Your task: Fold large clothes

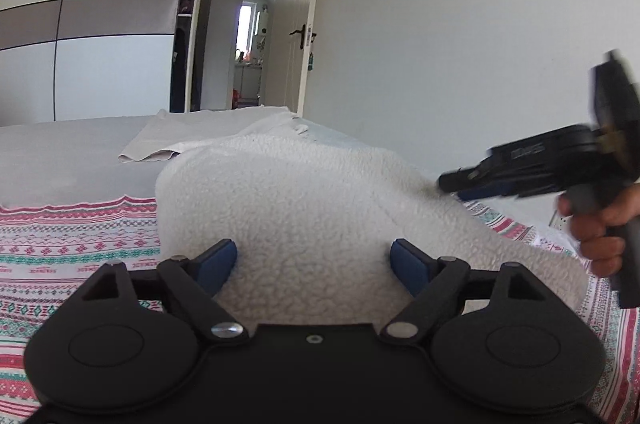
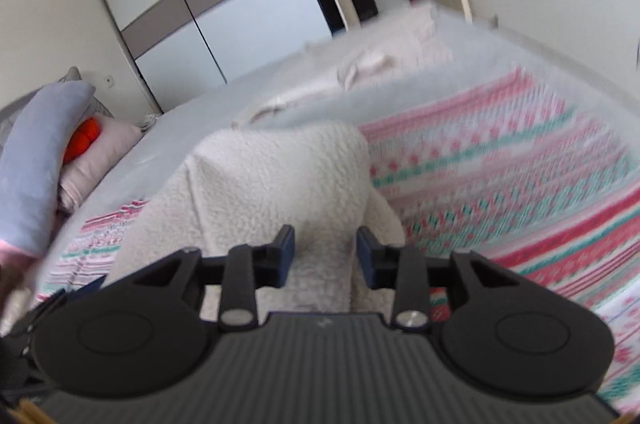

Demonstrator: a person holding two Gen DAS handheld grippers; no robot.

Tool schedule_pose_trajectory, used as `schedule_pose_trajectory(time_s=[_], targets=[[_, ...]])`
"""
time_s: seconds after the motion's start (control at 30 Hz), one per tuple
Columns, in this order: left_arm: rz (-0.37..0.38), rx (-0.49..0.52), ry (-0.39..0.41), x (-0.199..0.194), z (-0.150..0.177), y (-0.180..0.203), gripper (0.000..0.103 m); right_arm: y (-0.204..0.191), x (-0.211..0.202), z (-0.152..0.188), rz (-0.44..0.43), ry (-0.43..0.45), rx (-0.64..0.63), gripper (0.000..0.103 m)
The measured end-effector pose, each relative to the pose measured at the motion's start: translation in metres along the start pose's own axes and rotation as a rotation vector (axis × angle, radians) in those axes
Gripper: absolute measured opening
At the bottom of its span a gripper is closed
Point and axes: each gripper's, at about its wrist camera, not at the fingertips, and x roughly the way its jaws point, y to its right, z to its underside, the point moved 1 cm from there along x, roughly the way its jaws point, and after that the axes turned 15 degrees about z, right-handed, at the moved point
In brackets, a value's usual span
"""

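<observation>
White fleece garment [image 1: 288,200] shown lying on a bed [image 1: 60,152], raised into a soft hump over a knitted-pattern spread [image 1: 60,244] of pink, red and teal bands. In the left wrist view the left gripper [image 1: 314,260] is seen with its blue pads [image 1: 218,260] set wide apart on either side of the near fold; the pile is flanked but not visibly pressed, so the garment is judged to be straddled rather than clamped. The right gripper [image 1: 448,182], carried in a hand [image 1: 600,224], is brought in from the right, its tip meeting the far slope of the fleece; motion blur hides whether cloth is pinched there. In the right wrist view the right gripper [image 2: 325,256] is seen with its jaws partly drawn in, a ridge of fleece [image 2: 280,176] standing between the pads [image 2: 286,248]; contact cannot be told for certain. The two-sided placement is judged to serve a gathering of opposite edges for a fold. The fleece is thick, nubbly and self-supporting, holding rounded creases; the spread beneath is flat and thin. A pale folded cloth [image 1: 192,136] is laid farther up the grey sheet, and a blue-grey pillow [image 2: 36,160] is propped at the bed's left side
</observation>
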Motion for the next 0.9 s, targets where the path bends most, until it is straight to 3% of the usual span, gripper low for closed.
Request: schedule_pose_trajectory(time_s=[0.13, 0.2, 0.3, 0.33, 0.4, 0.43, 0.5, 0.57, 0.63, 0.7, 0.73, 0.8, 0.9], targets=[[-0.037, 0.004, -0.007, 0.003, 0.003, -0.001, 0.084, -0.021, -0.042, 0.016, 0.007, 0.065, -0.125, 0.037], [-0.049, 0.008, 0.000, 0.003, 0.006, 0.001, 0.084, -0.020, -0.053, 0.031, 0.030, 0.057, -0.138, 0.048], [-0.055, 0.006, 0.009, 0.003, 0.007, 0.001, 0.084, -0.010, -0.058, 0.046, 0.073, 0.012, -0.103, 0.052], [-0.060, 0.010, 0.011, 0.004, 0.007, 0.002, 0.084, -0.005, -0.058, 0.051, 0.050, -0.015, -0.080, 0.052], [-0.074, 0.015, 0.017, 0.004, 0.008, 0.005, 0.084, 0.007, -0.049, 0.053, -0.074, -0.084, -0.003, 0.024], [-0.076, 0.009, 0.028, 0.002, 0.008, 0.005, 0.084, 0.013, -0.044, 0.049, -0.136, -0.102, 0.055, 0.021], [-0.058, -0.040, 0.074, -0.003, 0.009, 0.001, 0.084, 0.015, -0.053, 0.040, -0.140, -0.045, 0.072, 0.018], [-0.020, -0.082, 0.100, -0.004, 0.010, 0.000, 0.084, 0.012, -0.071, 0.036, -0.089, 0.061, 0.042, 0.017], [-0.018, -0.034, 0.065, 0.006, 0.011, 0.011, 0.083, -0.001, -0.073, 0.040, 0.070, 0.127, -0.099, 0.017], [-0.045, 0.057, 0.014, 0.017, 0.013, 0.028, 0.082, -0.016, -0.047, 0.056, 0.222, 0.087, -0.242, 0.017], [-0.057, 0.099, -0.005, 0.020, 0.014, 0.034, 0.083, -0.017, -0.035, 0.066, 0.252, 0.068, -0.267, 0.017], [-0.063, 0.126, -0.034, 0.020, 0.011, 0.034, 0.083, -0.015, -0.032, 0.071, 0.258, 0.084, -0.237, 0.018], [0.007, 0.019, -0.036, 0.002, -0.004, 0.016, 0.085, -0.007, -0.041, 0.064, 0.191, 0.070, -0.171, 0.023]])
